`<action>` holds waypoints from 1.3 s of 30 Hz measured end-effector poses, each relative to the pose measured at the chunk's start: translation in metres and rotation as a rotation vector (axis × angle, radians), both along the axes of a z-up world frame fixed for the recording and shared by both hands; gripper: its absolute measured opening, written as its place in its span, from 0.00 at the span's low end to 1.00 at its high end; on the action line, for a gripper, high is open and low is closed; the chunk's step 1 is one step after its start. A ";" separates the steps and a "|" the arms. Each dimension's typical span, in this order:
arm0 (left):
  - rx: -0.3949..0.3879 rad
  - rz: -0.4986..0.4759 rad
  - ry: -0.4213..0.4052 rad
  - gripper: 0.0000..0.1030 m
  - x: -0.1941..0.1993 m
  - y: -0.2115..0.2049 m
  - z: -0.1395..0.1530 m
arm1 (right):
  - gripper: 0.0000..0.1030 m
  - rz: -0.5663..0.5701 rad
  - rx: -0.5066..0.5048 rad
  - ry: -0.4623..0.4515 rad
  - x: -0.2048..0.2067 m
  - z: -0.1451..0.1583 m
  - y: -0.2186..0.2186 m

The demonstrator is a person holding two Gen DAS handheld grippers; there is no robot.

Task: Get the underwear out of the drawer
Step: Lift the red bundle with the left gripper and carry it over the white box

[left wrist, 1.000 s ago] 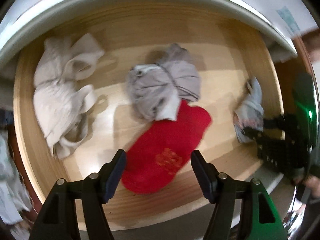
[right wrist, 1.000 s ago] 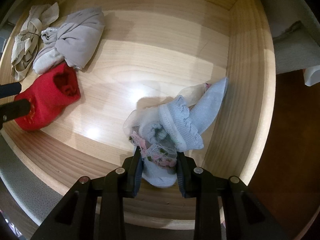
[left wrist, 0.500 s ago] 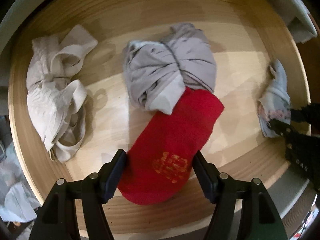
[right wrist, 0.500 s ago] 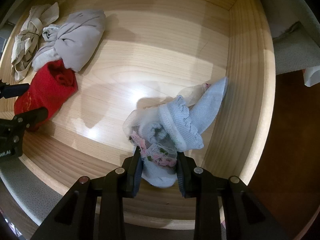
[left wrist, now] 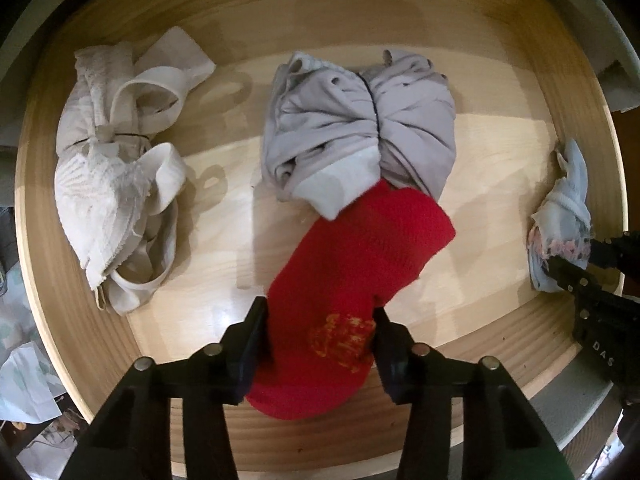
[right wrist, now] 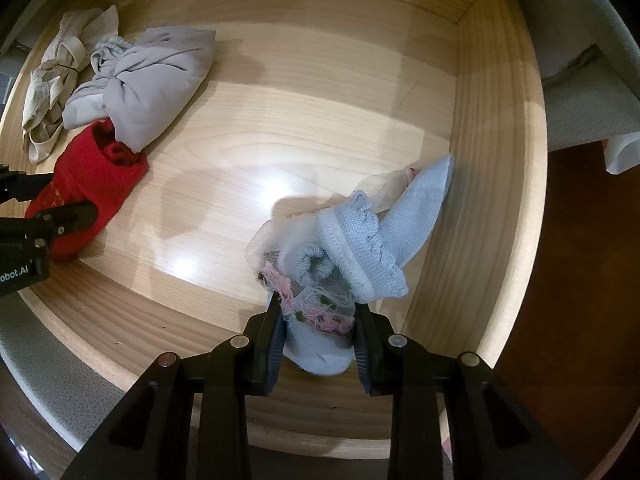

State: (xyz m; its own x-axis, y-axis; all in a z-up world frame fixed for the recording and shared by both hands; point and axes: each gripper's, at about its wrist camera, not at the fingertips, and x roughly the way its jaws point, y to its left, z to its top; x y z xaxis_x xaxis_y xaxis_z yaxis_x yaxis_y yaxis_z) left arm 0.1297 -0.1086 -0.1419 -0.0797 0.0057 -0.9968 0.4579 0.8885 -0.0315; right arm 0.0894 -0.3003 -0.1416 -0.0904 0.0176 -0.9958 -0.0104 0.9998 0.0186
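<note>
- Lying on the wooden drawer [left wrist: 500,152] floor, the red garment [left wrist: 352,280] sits between the left gripper [left wrist: 318,334] fingers, which are closing and touch it on both sides.
- Beyond those fingertips a grey bundle [left wrist: 360,128] overlaps its far end; a cream bra [left wrist: 116,168] lies further left.
- The right gripper [right wrist: 318,332] pinches a pale blue bundle [right wrist: 360,240] near the drawer's right wall.

White letters "DAS" stood on the black right gripper [left wrist: 576,270]; "obot.AI" on the black left gripper [right wrist: 38,204].
</note>
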 end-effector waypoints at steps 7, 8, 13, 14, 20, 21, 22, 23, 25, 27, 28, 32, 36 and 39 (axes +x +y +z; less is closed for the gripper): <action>-0.015 -0.011 -0.023 0.40 -0.007 0.015 0.015 | 0.26 -0.002 -0.004 -0.004 0.000 0.001 0.002; -0.014 -0.012 -0.027 0.40 -0.008 0.016 0.016 | 0.26 -0.003 -0.005 -0.004 0.000 0.001 0.002; -0.034 -0.006 -0.055 0.40 -0.017 0.023 0.034 | 0.26 -0.004 -0.006 -0.005 -0.001 0.002 0.002; -0.036 -0.004 -0.060 0.40 -0.018 0.025 0.037 | 0.26 -0.003 -0.007 -0.005 -0.001 0.001 0.002; -0.063 0.010 -0.110 0.40 -0.027 0.037 0.066 | 0.26 -0.003 -0.008 -0.005 -0.001 0.001 0.002; -0.072 0.015 -0.117 0.40 -0.029 0.040 0.072 | 0.26 -0.003 -0.008 -0.005 -0.001 0.001 0.002; -0.079 0.016 -0.126 0.40 -0.032 0.042 0.077 | 0.26 -0.002 -0.009 -0.004 -0.001 0.001 0.002; -0.081 0.015 -0.136 0.40 -0.034 0.043 0.081 | 0.26 -0.002 -0.010 -0.004 -0.001 0.001 0.002; -0.086 0.009 -0.153 0.40 -0.038 0.046 0.092 | 0.26 -0.003 -0.012 -0.004 -0.001 0.001 0.003; -0.097 -0.005 -0.174 0.40 -0.047 0.050 0.106 | 0.26 -0.003 -0.013 -0.006 -0.001 0.001 0.003; -0.102 -0.012 -0.180 0.40 -0.050 0.050 0.111 | 0.26 -0.003 -0.013 -0.006 -0.001 0.002 0.004; -0.122 -0.029 -0.214 0.40 -0.056 0.051 0.133 | 0.26 -0.004 -0.014 -0.006 -0.001 0.002 0.003; -0.167 -0.027 -0.255 0.40 -0.058 0.055 0.160 | 0.27 0.001 -0.019 -0.005 -0.001 0.002 0.004; -0.200 -0.027 -0.289 0.40 -0.060 0.059 0.186 | 0.27 0.000 -0.019 -0.005 -0.001 0.003 0.005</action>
State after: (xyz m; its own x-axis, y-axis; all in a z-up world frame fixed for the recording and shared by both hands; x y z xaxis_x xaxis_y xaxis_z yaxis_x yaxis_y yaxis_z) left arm 0.0702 -0.0499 0.0439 0.2034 -0.1937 -0.9598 0.4966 0.8652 -0.0693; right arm 0.0884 -0.2952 -0.1391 -0.0856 -0.0014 -0.9963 -0.0105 0.9999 -0.0005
